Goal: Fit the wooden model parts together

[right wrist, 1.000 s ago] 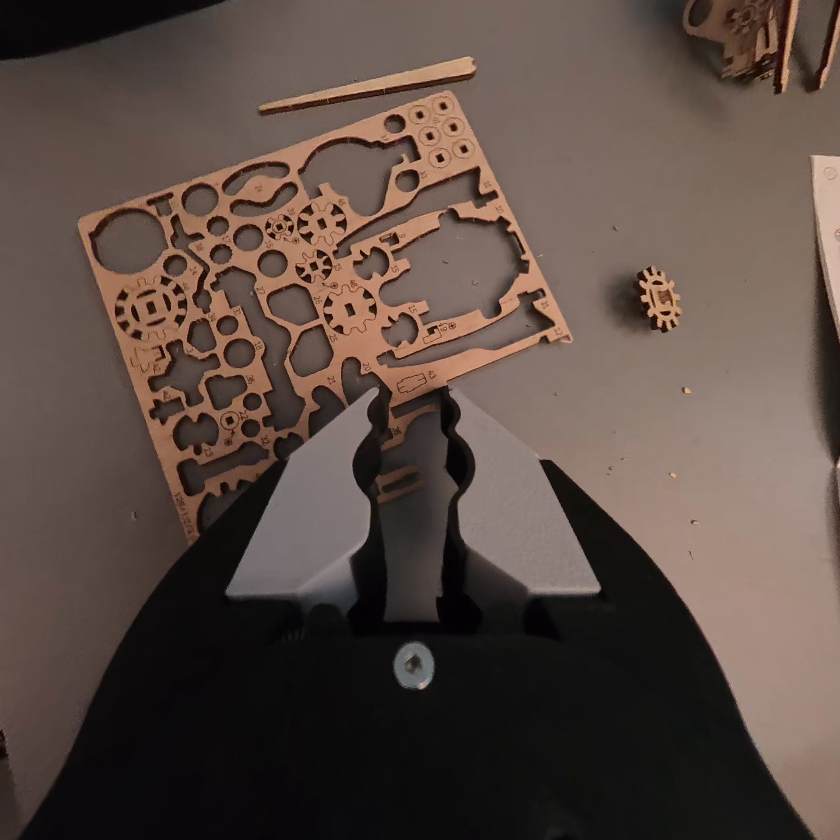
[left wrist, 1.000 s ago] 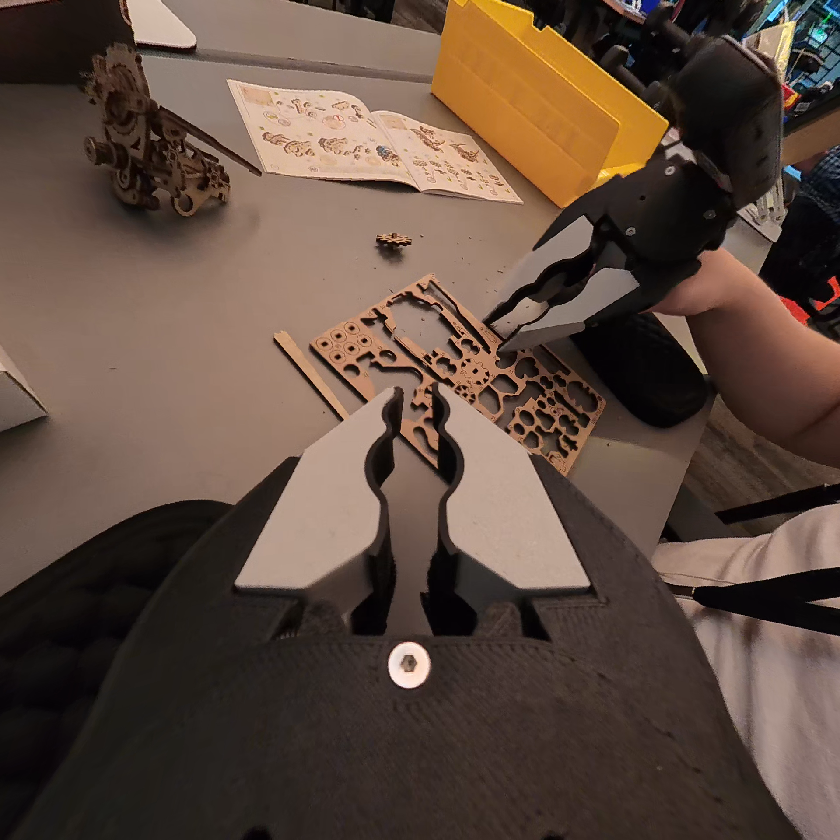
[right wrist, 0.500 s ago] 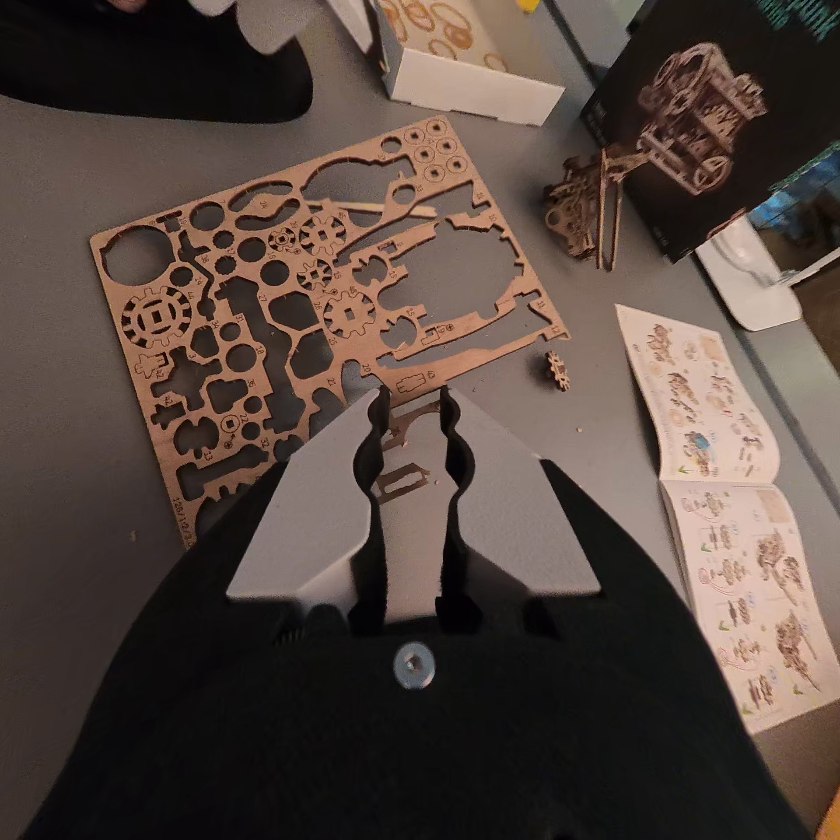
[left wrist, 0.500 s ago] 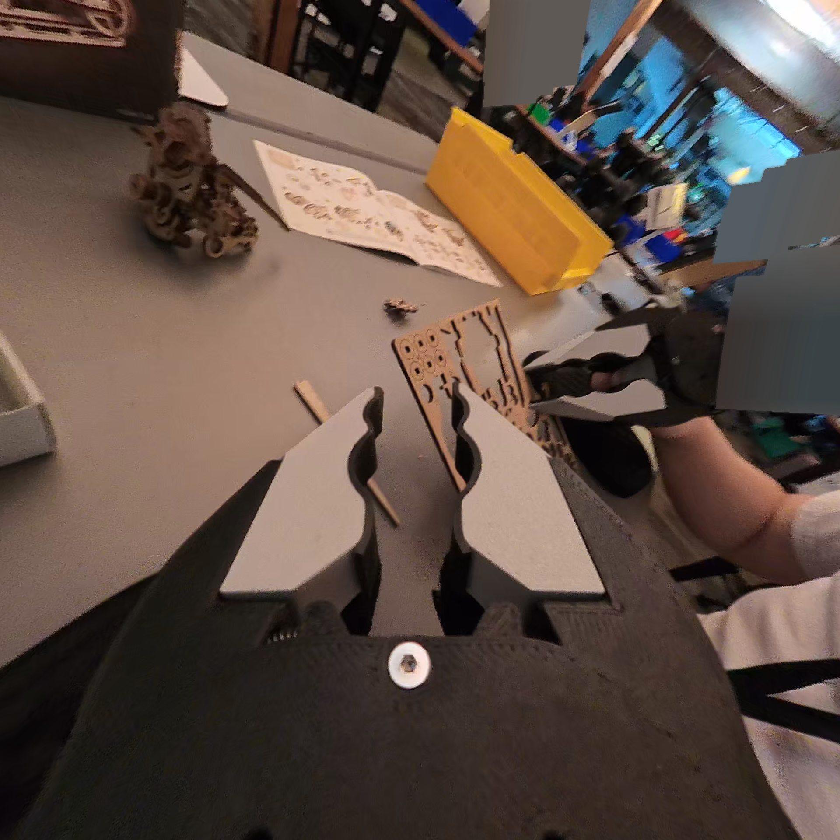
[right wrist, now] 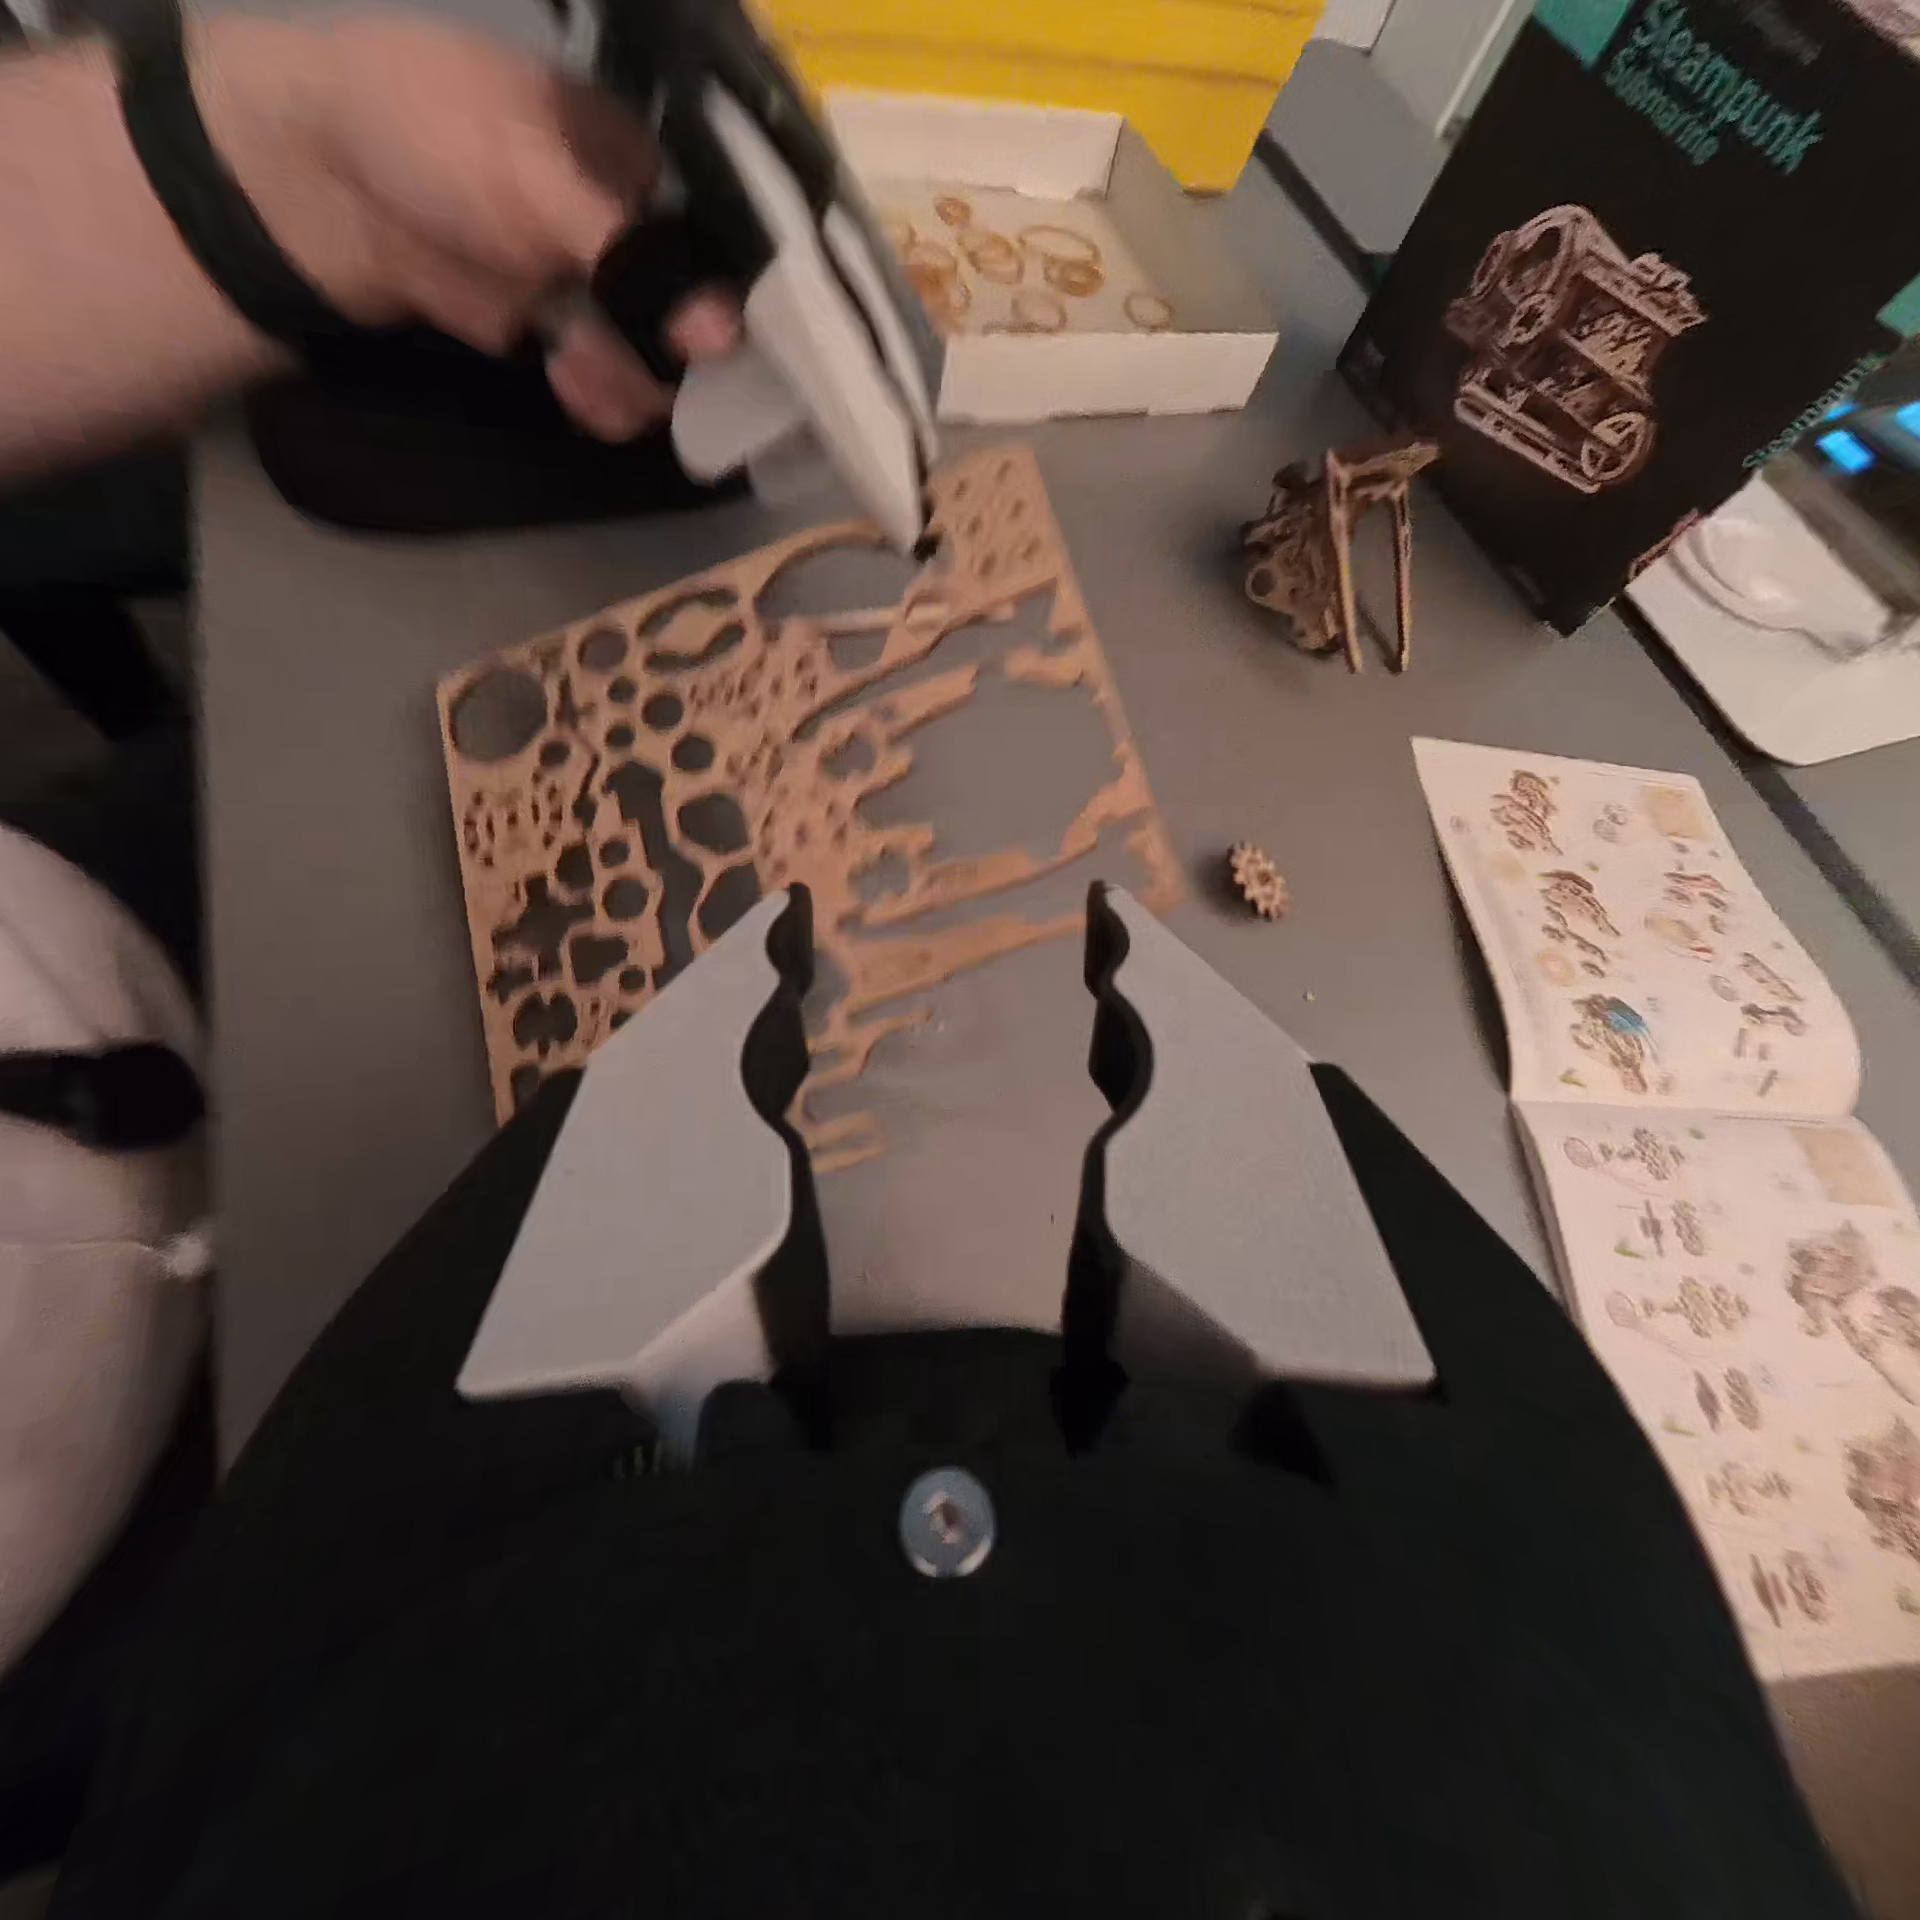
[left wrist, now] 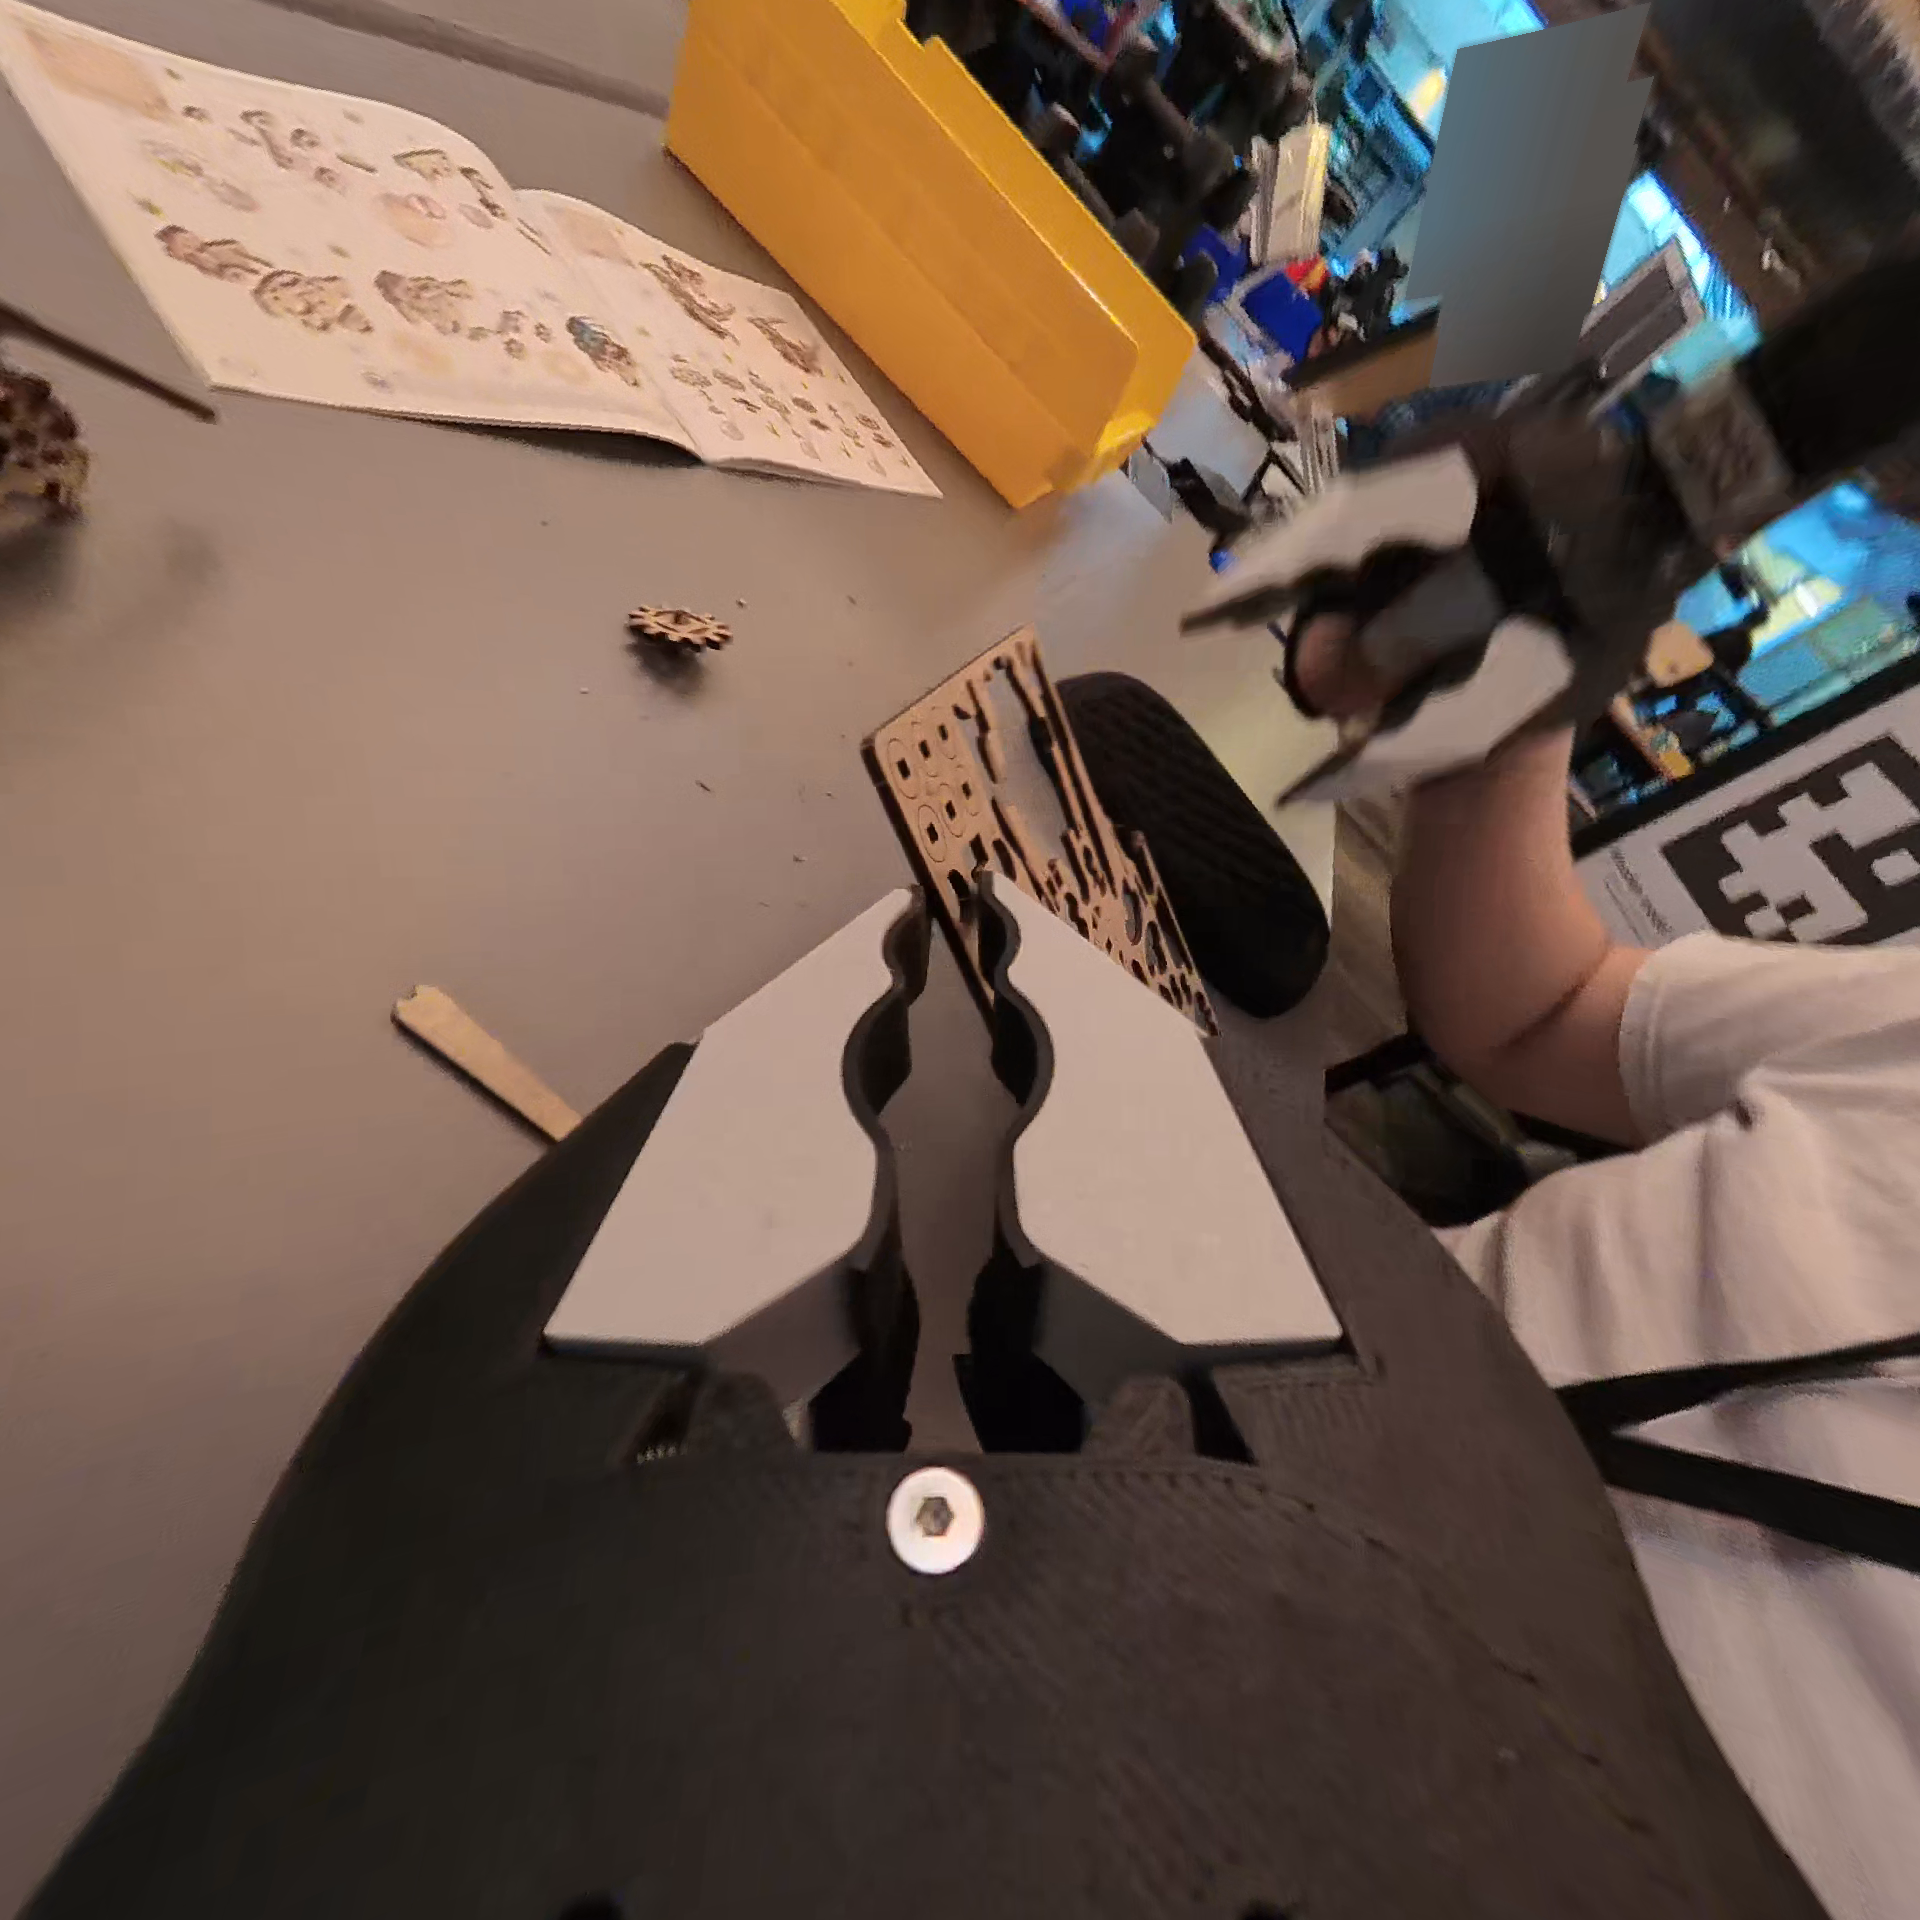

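A thin wooden parts sheet (left wrist: 914,769) with many cut-outs stands tilted up off the grey table (left wrist: 364,831). My left gripper (left wrist: 951,904) is shut on the sheet's edge, which sits between its two tips. The right wrist view shows the left gripper (right wrist: 920,535) pinching the sheet's (right wrist: 977,868) far corner. My right gripper (right wrist: 948,904) is wide open and empty, above the sheet's near edge. It also shows blurred at the right of the left wrist view (left wrist: 1247,712). A small wooden gear (right wrist: 1257,881) lies loose on the table beside the sheet.
A part-built wooden model (right wrist: 1330,561) stands at the back. An open instruction booklet (right wrist: 1662,1039), a yellow bin (left wrist: 914,239), a white box of rings (right wrist: 1039,281) and the black kit box (right wrist: 1621,291) surround the work area. A wooden stick (left wrist: 483,1060) lies near the left gripper. The left gripper's tips are roughly 11 cm from the right gripper's. Left tips and right tips are each some 15 cm from the small wooden gear (right wrist: 1257,881).
My right gripper has opened wide and drawn back from the sheet's near edge. My left gripper has moved onto the sheet's corner and closed on it. The sheet now tilts up.
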